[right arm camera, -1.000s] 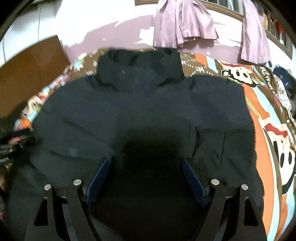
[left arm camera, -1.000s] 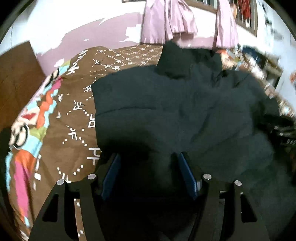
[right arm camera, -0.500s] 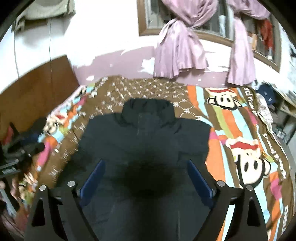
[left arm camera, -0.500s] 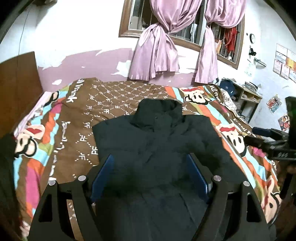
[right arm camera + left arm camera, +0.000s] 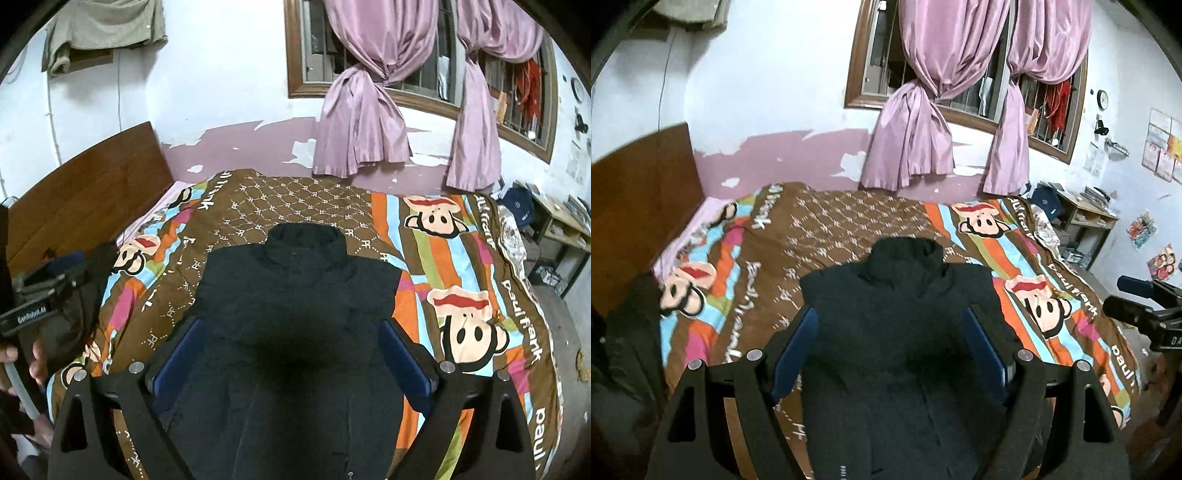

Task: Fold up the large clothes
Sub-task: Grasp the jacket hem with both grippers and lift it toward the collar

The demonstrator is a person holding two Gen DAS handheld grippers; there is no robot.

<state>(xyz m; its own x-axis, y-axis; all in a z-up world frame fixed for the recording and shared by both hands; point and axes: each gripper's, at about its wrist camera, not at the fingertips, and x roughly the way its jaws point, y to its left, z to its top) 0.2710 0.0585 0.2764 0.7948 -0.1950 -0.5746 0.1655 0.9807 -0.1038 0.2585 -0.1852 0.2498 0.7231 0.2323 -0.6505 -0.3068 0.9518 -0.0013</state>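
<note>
A large black jacket (image 5: 897, 306) lies flat on the bed, collar at the far end and sleeves folded in, making a long narrow shape. It also shows in the right wrist view (image 5: 295, 295). My left gripper (image 5: 892, 332) is open and empty, held above the jacket's near half. My right gripper (image 5: 291, 343) is open and empty too, also raised above the jacket. The jacket's near hem runs out of view below both cameras.
The bed has a brown cartoon-monkey bedspread (image 5: 1052, 295) (image 5: 461, 277). A wooden headboard (image 5: 74, 206) stands at the left. Dark clothes (image 5: 624, 350) lie at the bed's left edge. A desk (image 5: 1082, 218) stands at the right under the window with pink curtains (image 5: 942, 110).
Both grippers have lifted up and back from the jacket, so the whole bed and room have come into view. The jacket lies still, released.
</note>
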